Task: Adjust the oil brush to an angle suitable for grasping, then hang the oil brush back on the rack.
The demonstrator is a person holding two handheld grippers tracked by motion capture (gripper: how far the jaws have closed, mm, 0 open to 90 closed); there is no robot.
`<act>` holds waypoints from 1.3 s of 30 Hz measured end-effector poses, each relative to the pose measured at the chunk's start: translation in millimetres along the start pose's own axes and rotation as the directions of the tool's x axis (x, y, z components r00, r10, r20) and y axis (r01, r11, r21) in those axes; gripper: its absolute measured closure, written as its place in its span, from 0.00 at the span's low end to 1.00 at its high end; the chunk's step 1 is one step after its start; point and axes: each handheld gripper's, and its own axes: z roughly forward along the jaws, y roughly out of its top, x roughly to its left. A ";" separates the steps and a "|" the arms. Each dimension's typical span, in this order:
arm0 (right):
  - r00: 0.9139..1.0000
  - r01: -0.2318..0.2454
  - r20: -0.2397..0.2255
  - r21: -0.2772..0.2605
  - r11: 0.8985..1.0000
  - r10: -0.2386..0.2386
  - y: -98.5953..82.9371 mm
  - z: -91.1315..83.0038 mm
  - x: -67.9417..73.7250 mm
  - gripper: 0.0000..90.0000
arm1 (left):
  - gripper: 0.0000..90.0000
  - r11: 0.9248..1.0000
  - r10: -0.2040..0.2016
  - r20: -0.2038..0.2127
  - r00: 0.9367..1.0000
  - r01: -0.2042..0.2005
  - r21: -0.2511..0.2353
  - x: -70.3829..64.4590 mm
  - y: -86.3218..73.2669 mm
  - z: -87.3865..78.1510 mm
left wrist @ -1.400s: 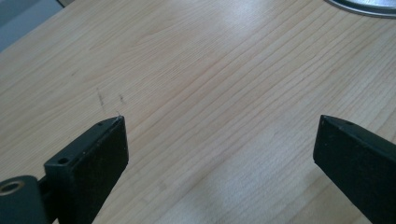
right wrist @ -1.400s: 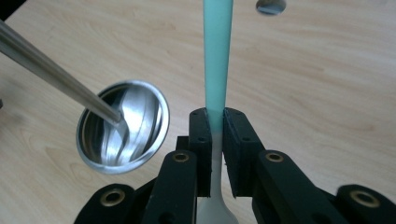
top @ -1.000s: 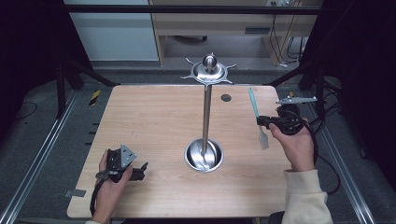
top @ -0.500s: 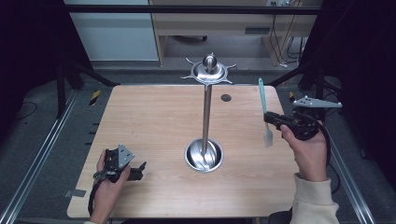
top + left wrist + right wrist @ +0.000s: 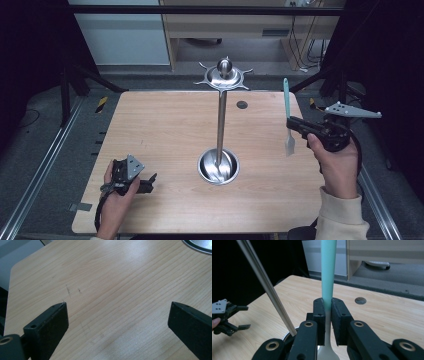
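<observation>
The thin mint-green spatula with a white blade [image 5: 287, 117], clamped upright in the right tool [image 5: 291, 123] at the frame's right, could be knocked against the tall shiny metal stand [image 5: 220, 115] and slipped loose, while the left tool [image 5: 150, 182] is held wide apart.

Right sleeve [image 5: 342, 217]: cream, long, ribbed cuff at wrist.
Left gripper [image 5: 150, 182]: black body, grey three-cornered plate with small dark screw holes on top, black cable trailing off below the hand.
Right gripper [image 5: 326, 315]: black jaws, flat rectangular pads with small screw holes; linkage arms with brass-ringed pivots; grey three-cornered plate on top; black cable looping at the wrist.
Hands: bare, no gloves.
</observation>
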 end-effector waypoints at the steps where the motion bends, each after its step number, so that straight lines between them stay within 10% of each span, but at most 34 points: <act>1: 1.000 0.003 -0.006 -0.004 1.000 -0.003 0.9 -1.1 1.4 0.91 | 0.03 1.000 0.004 0.000 1.000 -0.004 0.002 0.3 0.2 -0.3; 39: 0.987 0.094 -0.124 -0.054 0.994 -0.101 11.8 -0.1 40.8 0.91 | 0.03 1.000 0.015 0.005 1.000 -0.015 0.006 -1.5 1.2 1.0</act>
